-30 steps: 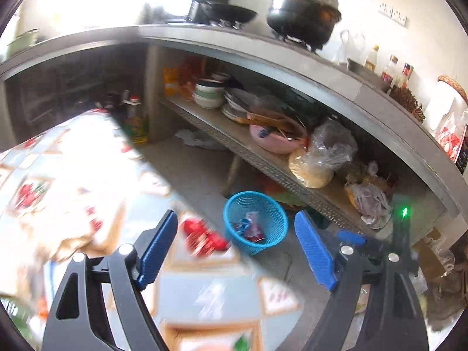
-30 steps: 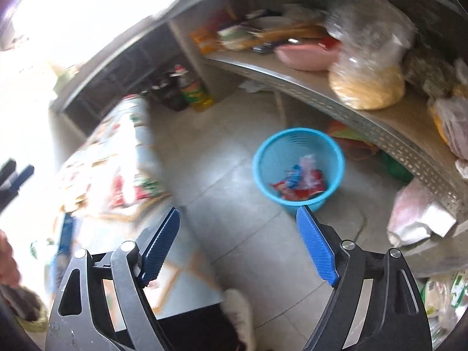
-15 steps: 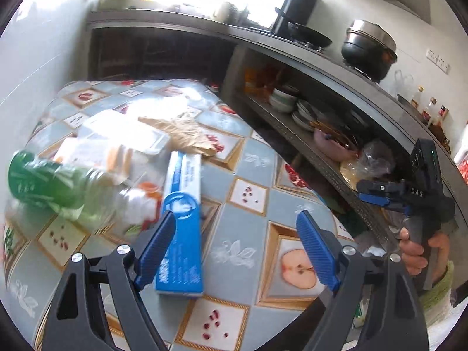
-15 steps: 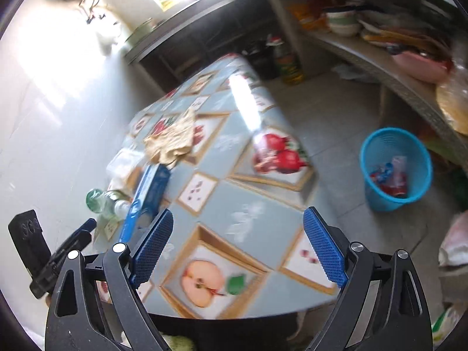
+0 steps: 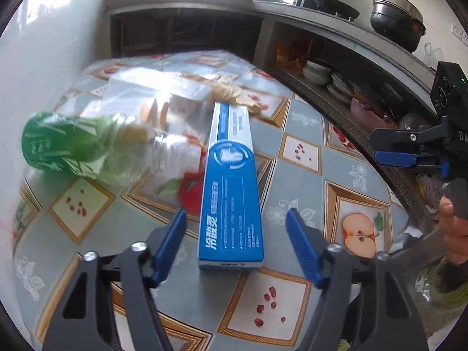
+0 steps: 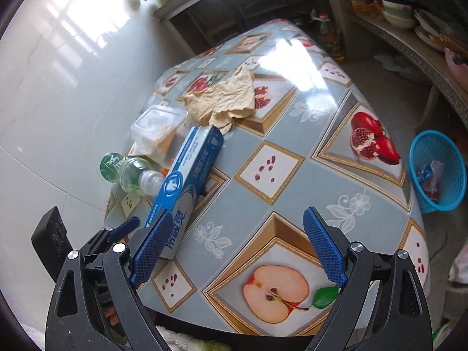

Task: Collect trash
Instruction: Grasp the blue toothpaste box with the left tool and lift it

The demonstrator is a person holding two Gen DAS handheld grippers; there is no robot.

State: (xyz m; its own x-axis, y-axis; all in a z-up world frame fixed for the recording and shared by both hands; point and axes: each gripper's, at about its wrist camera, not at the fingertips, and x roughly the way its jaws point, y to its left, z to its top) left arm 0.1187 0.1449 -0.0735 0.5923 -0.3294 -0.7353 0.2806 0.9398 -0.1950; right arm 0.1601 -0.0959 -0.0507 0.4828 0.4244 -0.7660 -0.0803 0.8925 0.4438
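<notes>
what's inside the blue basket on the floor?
The blue basket on the floor beside the table holds a few crumpled wrappers, red, blue and pale. Its near wall hides the bottom, so anything beneath them can't be seen.

Right gripper point(image 6: 238, 251) jaws wide, nothing between – above fruit-print table point(image 6: 292, 181). Blue box point(image 6: 187, 172) left, near end behind left pad; bottle point(image 6: 128, 172) lying beside it, clear tub point(image 6: 158, 125), crumpled cloth point(image 6: 225, 99) farther. Blue basket point(image 6: 438, 169) on floor right – wrappers inside.
</notes>
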